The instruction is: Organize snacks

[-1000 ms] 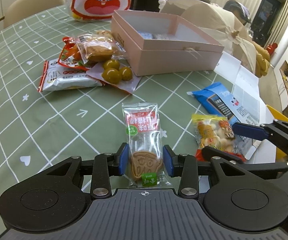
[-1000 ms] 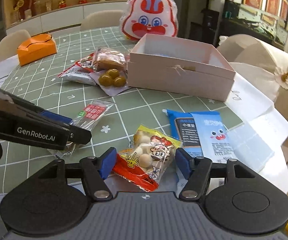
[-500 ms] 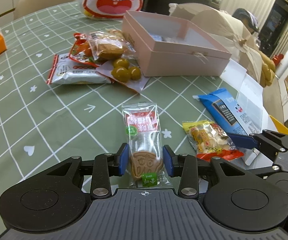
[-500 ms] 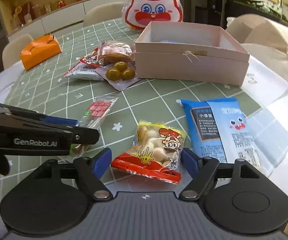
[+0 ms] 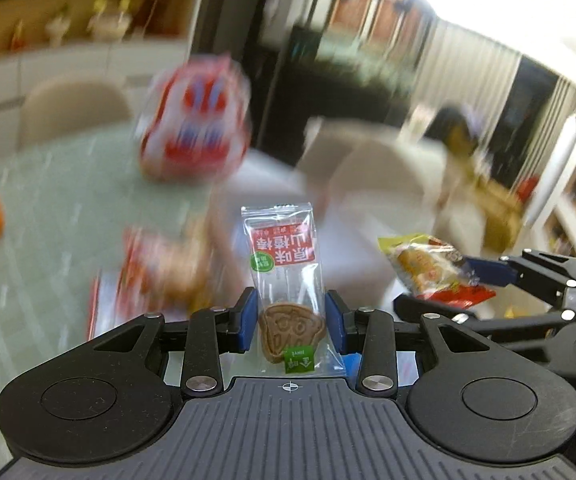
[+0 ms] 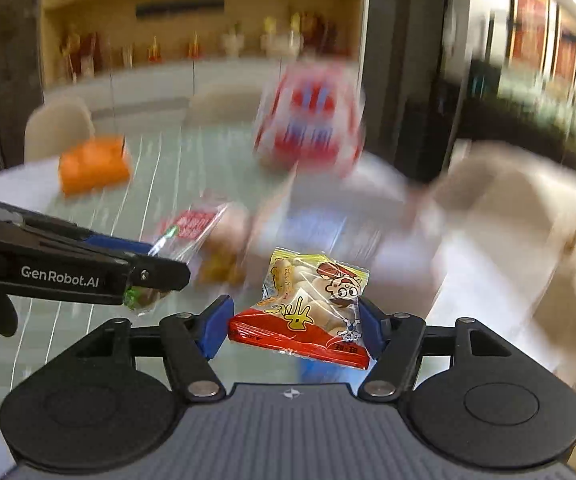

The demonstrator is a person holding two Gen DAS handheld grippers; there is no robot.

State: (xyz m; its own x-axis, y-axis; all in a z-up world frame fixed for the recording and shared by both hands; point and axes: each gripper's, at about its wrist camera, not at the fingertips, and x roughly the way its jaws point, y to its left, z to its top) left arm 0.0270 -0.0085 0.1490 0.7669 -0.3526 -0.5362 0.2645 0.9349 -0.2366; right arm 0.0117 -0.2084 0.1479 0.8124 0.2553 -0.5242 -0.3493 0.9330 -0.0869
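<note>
Snack packets clamped, one per gripper, both raised clear of the green table. Left gripper: jaws closed on clear cookie packet at its lower end, red label pointing away, upright. Right gripper: jaws closed on yellow-and-red snack bag across its width, tilted slightly. Left gripper also visible at left of right wrist view, just beside the snack bag. Far background heavily blurred: red-and-white rabbit bag, orange box, further packets indistinct.
</note>
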